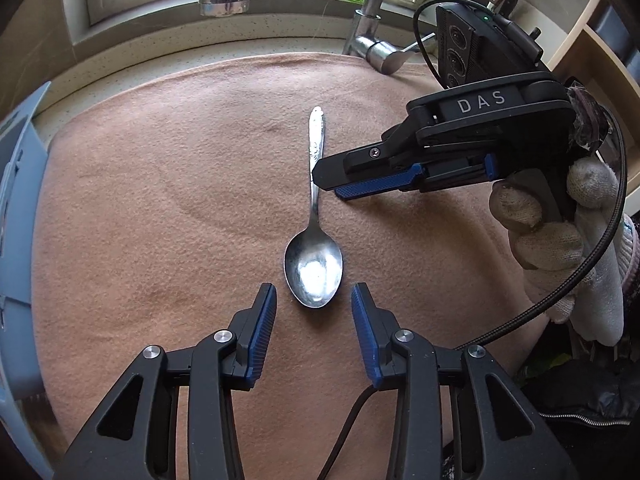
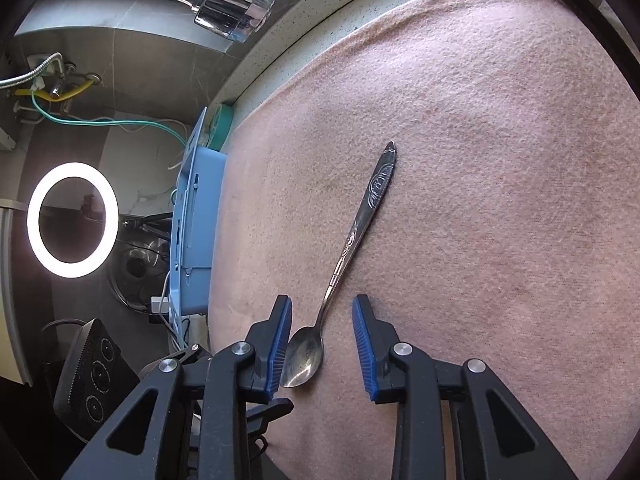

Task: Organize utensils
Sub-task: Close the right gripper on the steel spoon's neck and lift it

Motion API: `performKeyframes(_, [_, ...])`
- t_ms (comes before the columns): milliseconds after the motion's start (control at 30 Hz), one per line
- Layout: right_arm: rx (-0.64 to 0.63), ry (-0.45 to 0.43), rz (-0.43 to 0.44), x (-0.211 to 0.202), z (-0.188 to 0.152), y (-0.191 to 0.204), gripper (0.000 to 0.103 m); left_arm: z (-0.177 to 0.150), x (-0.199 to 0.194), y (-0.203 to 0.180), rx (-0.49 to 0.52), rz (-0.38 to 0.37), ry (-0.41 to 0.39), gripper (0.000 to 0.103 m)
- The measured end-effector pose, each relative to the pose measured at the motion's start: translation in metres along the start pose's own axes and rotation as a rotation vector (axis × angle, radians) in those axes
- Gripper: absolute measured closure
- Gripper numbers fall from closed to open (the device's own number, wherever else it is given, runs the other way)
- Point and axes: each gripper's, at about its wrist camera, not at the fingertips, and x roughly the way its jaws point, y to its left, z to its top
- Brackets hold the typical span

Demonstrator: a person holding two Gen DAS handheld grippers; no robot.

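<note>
A single metal spoon [image 1: 313, 240] lies flat on a pink felt cloth [image 1: 160, 200] that covers the counter in front of the window sill. Seen from the left wrist camera, its long axis runs almost straight away from the lens: the bowl faces up and sits nearest the camera, and the engraved handle points toward the sill and the chrome faucet [image 1: 372, 40]. From the right wrist camera the same spoon [image 2: 348, 264] runs on a diagonal, bowl low and close to the lens, handle tip pointing up and to the right.

The left gripper [image 1: 314, 300] hangs just short of the bowl, its jaws parted with the bowl's rounded end lying between the blue pads [image 1: 262, 332], neither pad touching it. It grasps nothing.

The right gripper [image 1: 328, 190], held in a white knitted glove [image 1: 560, 232], reaches in from the side to the middle of the handle. In its own view the right gripper [image 2: 322, 316] straddles the neck of the spoon, jaws apart. The bowl lies close against its left-hand pad there; whether they touch I cannot tell. The other pad stands clear, so nothing is clamped.

A pale blue plastic rack [image 2: 196, 220] stands at the cloth's edge, well apart from the spoon. A lit ring light [image 2: 72, 220] glows beyond it.
</note>
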Motion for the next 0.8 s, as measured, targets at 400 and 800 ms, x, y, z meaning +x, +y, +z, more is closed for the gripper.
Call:
performKeyframes(400, [0.047, -0.013, 0.022, 0.012, -0.001, -0.007, 0.092, 0.008, 0.022, -0.006, 0.035, 0.013, -0.003, 0.076])
performKeyframes(800, [0.06, -0.041, 0.053, 0.007, -0.002, 0.016, 0.1, -0.002, -0.009, 0.006, -0.006, -0.008, -0.07, 0.077])
